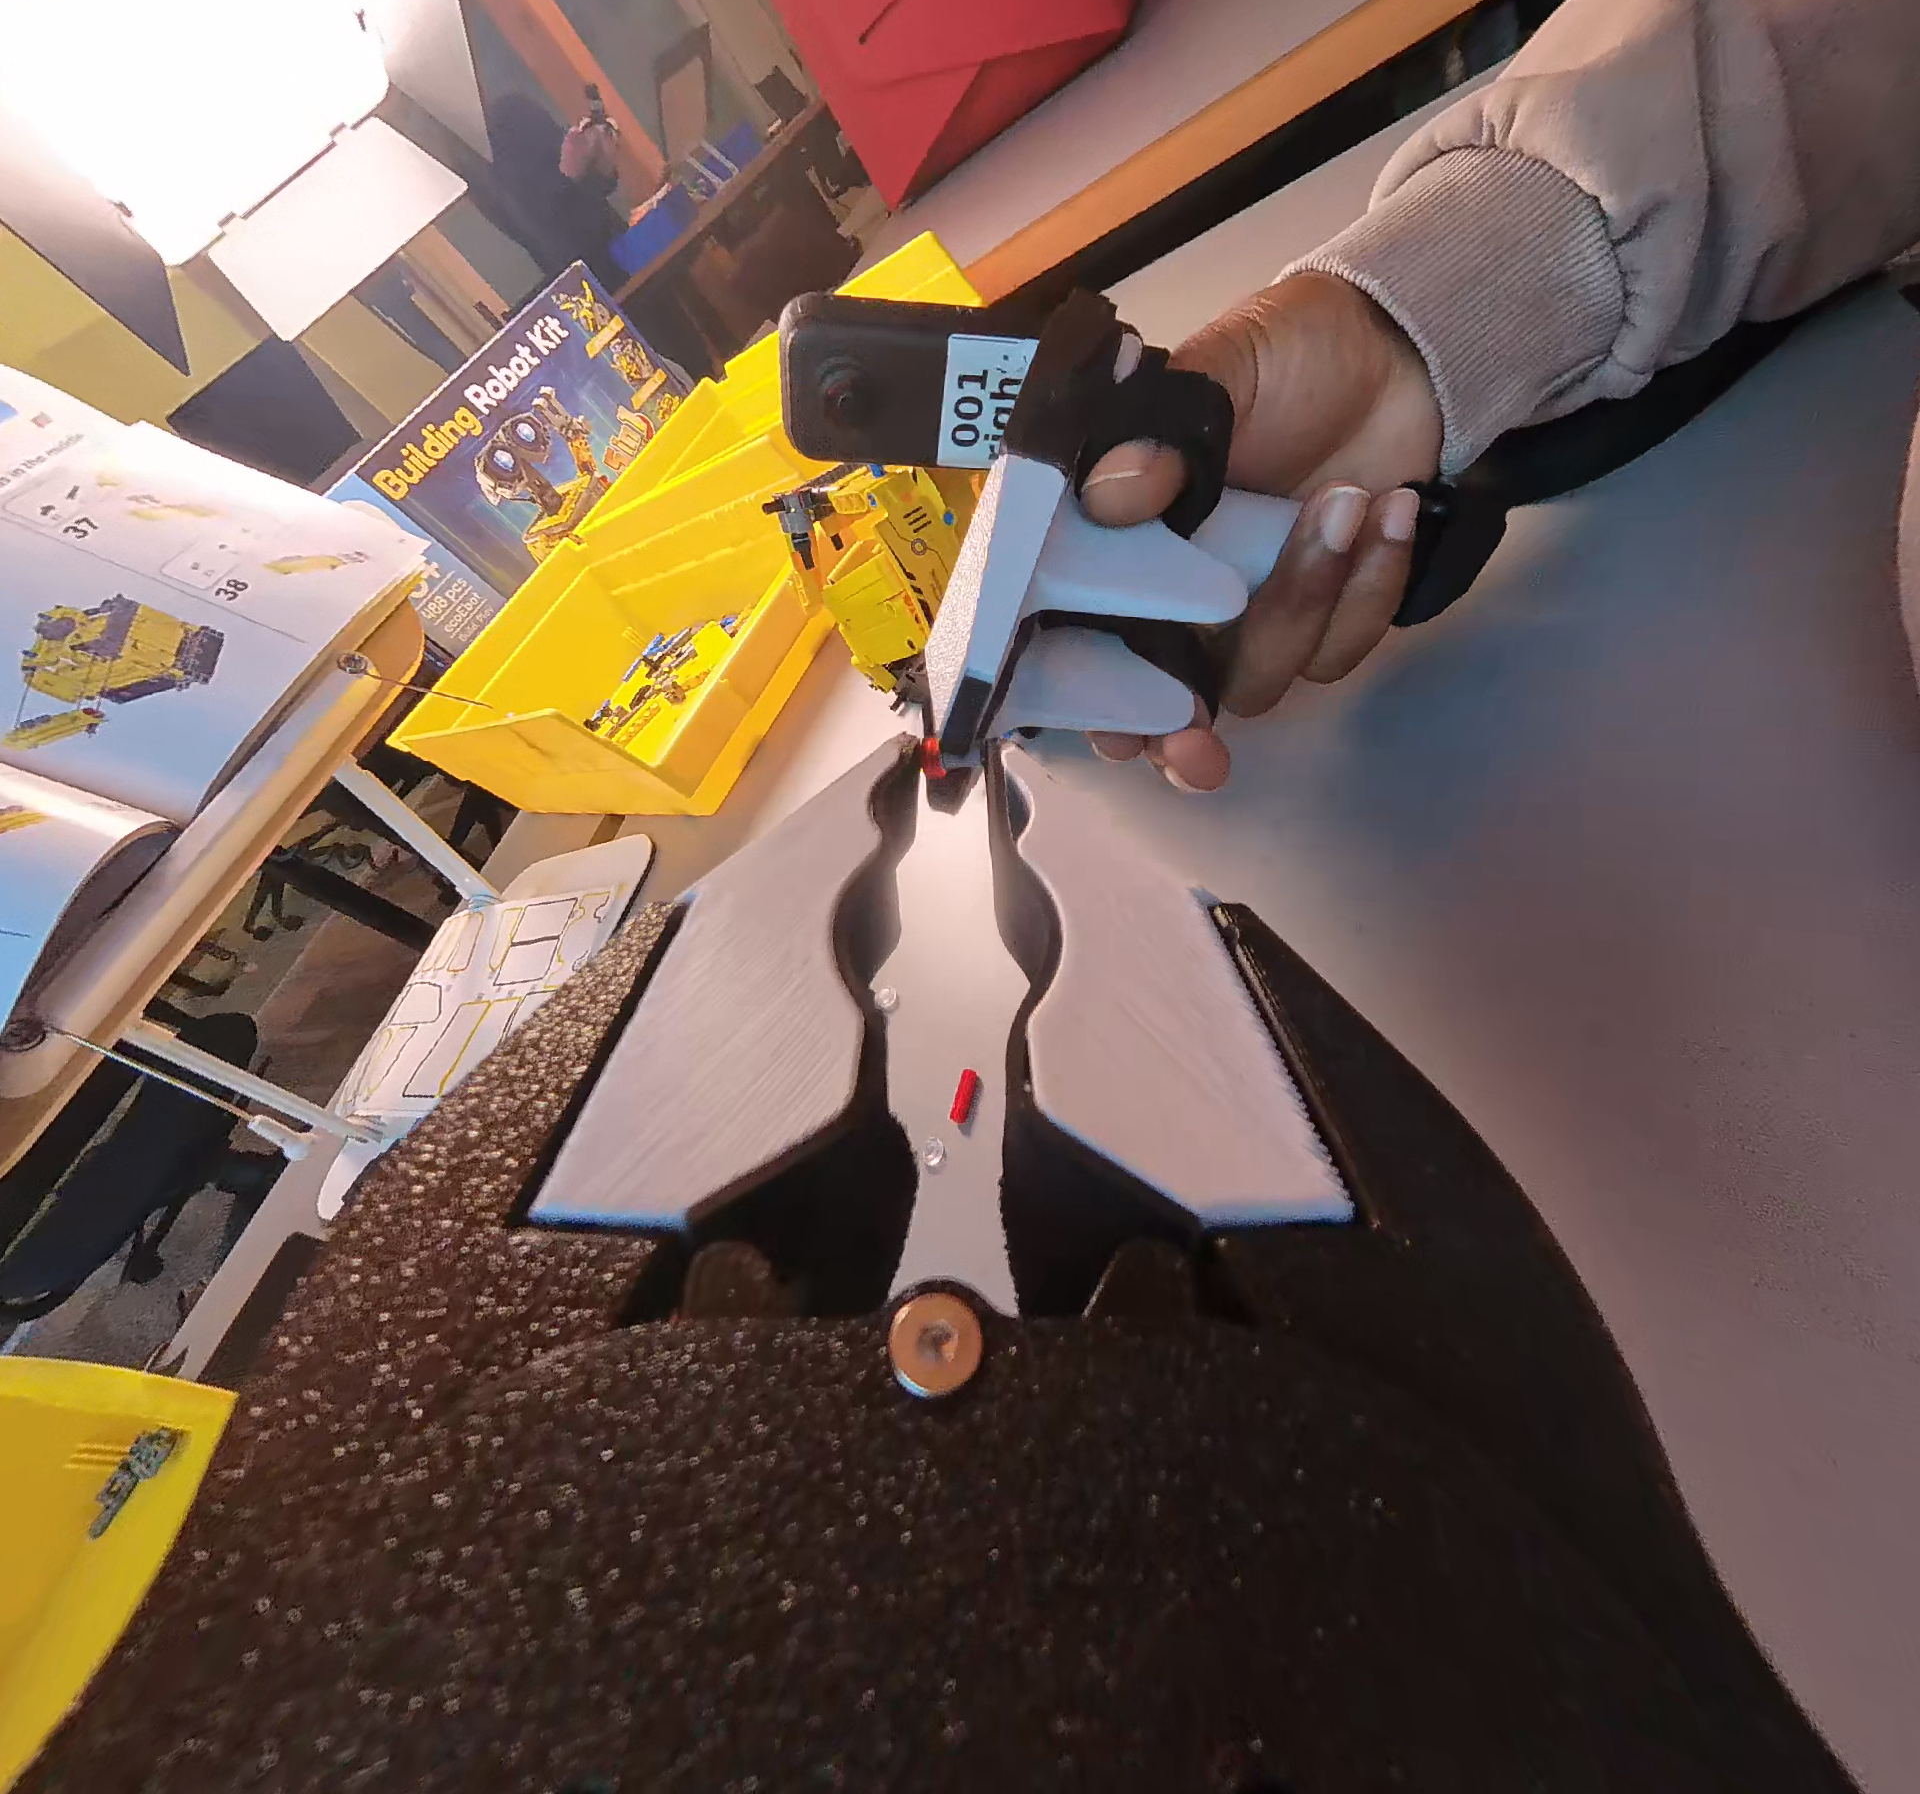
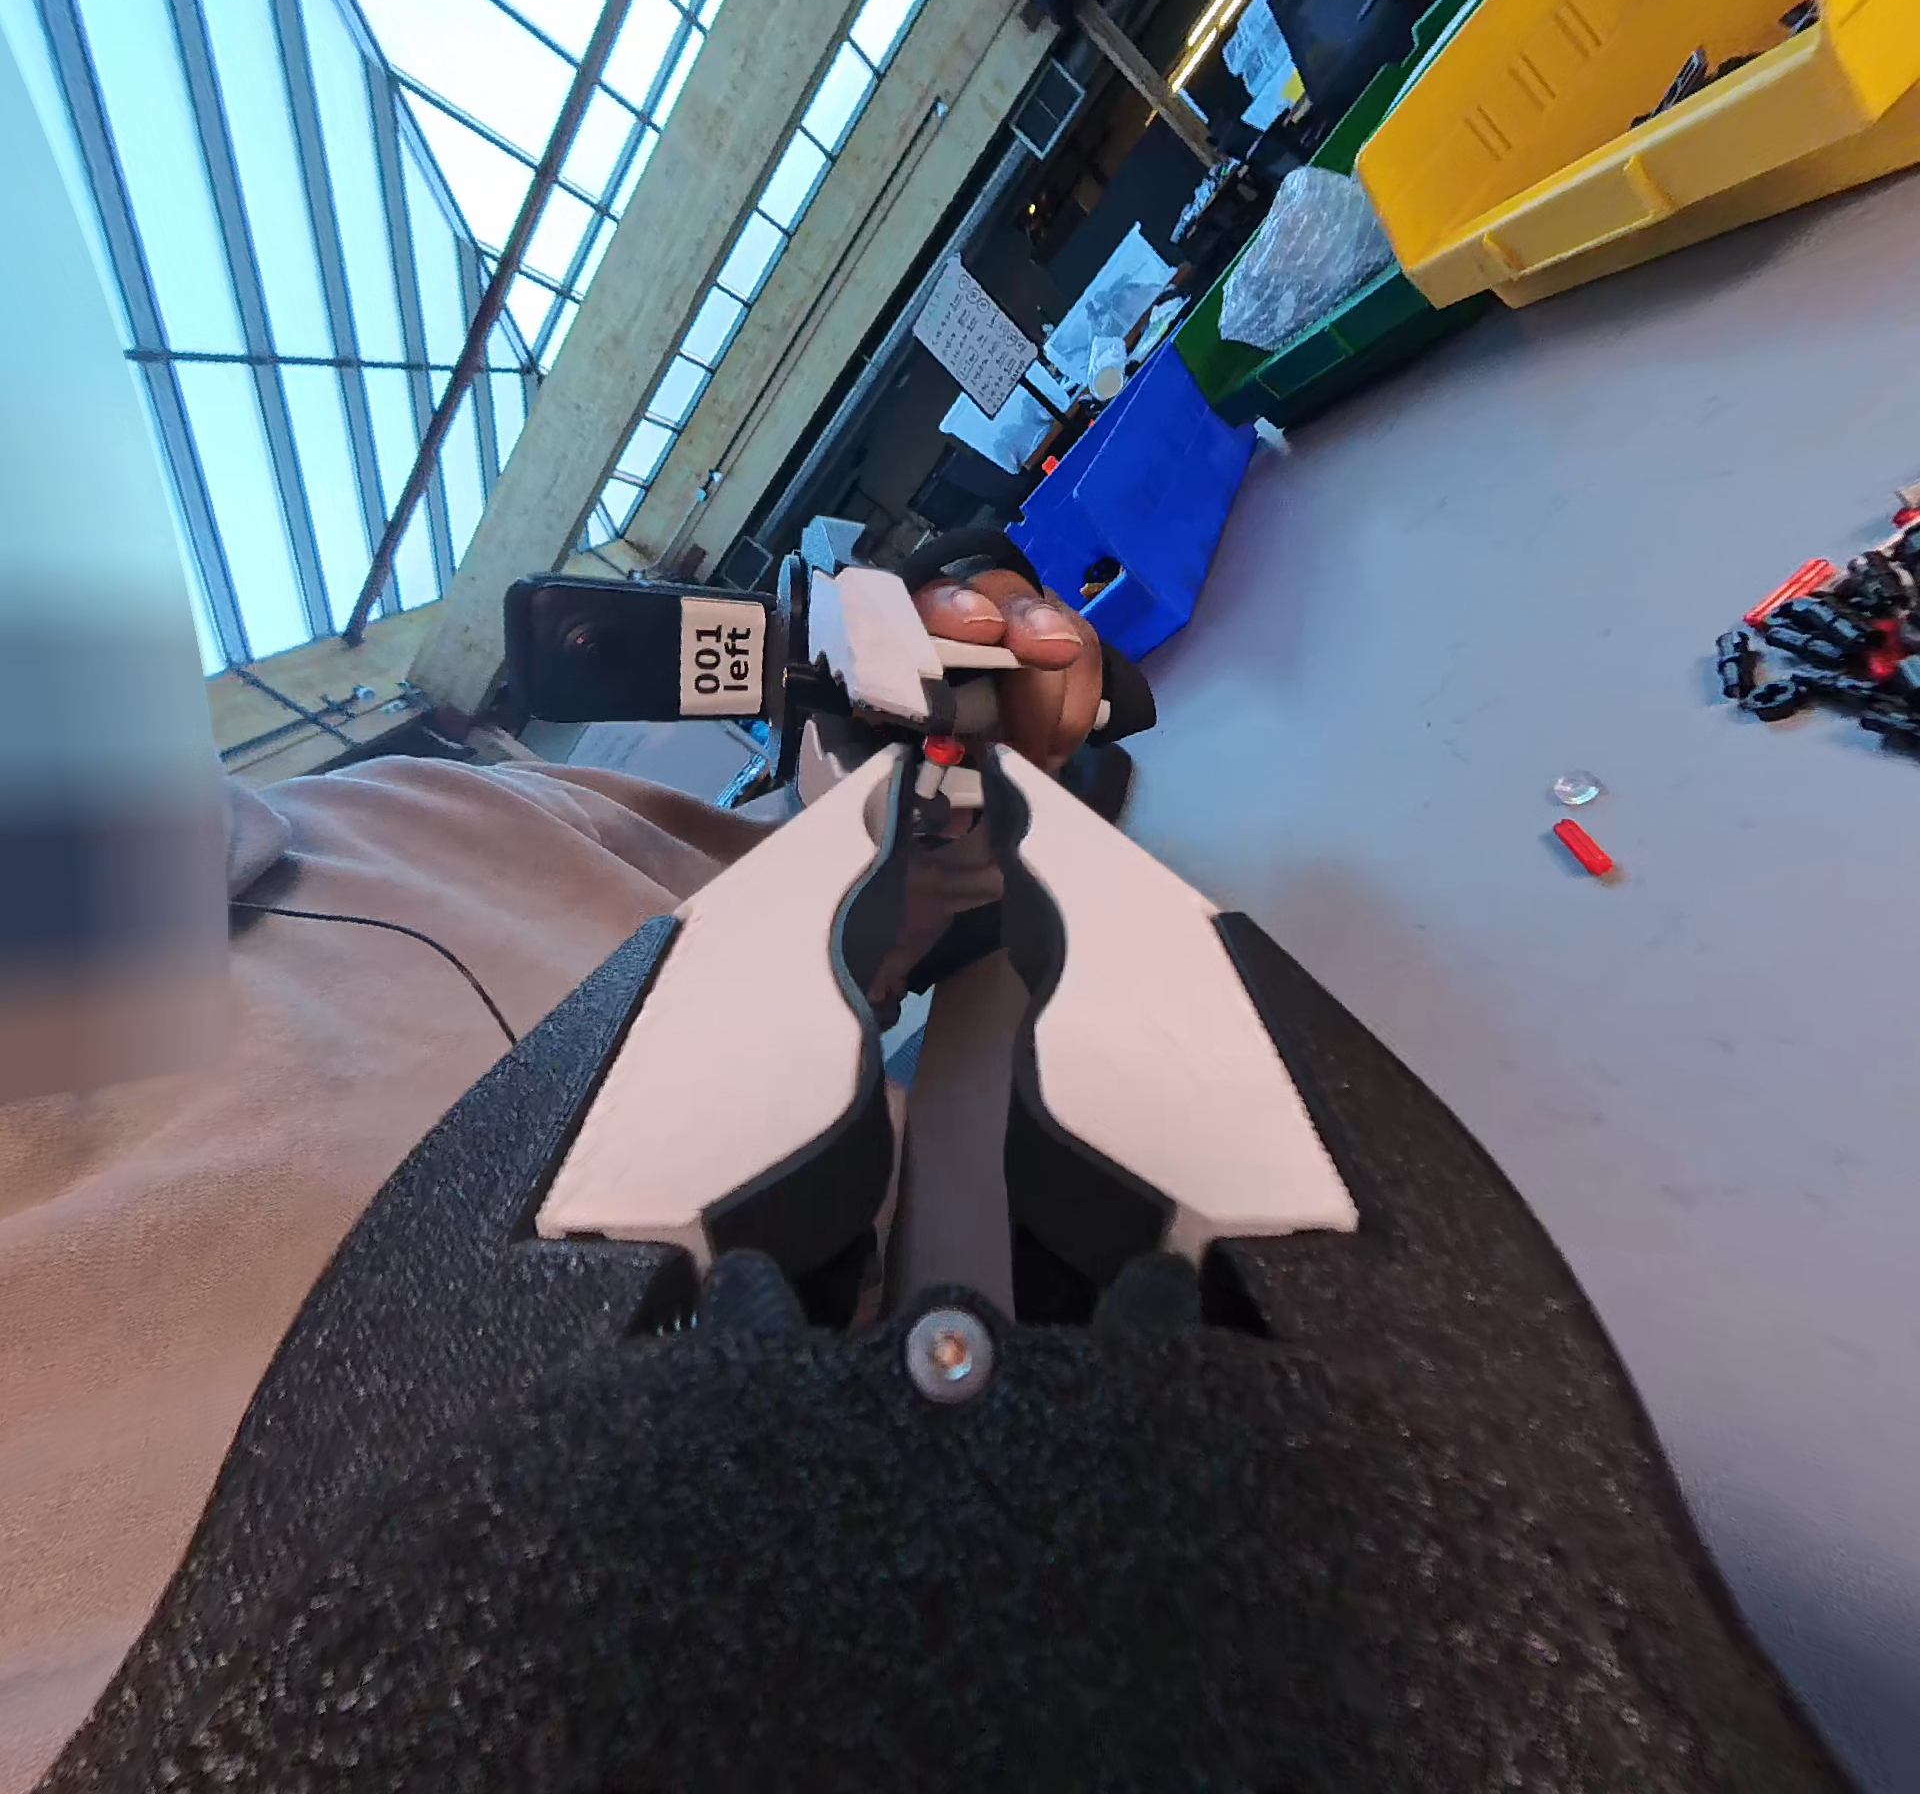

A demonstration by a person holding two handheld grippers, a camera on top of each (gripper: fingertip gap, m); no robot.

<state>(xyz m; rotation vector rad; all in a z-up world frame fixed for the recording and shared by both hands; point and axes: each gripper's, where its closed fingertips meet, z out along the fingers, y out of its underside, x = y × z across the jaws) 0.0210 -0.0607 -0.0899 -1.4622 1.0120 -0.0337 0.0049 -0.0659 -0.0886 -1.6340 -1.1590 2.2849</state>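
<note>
Left tool (image 1: 951, 757), right tool (image 2: 940, 757) tips meeting on red-capped piece (image 2: 938, 752).

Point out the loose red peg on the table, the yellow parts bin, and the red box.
loose red peg (image 1: 964, 1094), left wrist view, middle of its short body.
yellow parts bin (image 1: 540, 742), left wrist view, its near front wall.
red box (image 1: 966, 19), left wrist view, its broad slotted face.

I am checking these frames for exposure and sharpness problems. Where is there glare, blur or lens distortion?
Left wrist view: the lamp panel is blown out white, the booklet glares, and the edges bend fisheye-style. Right wrist view: the skylight is bright, beams curve, and a mosaic patch covers the left edge.
</note>
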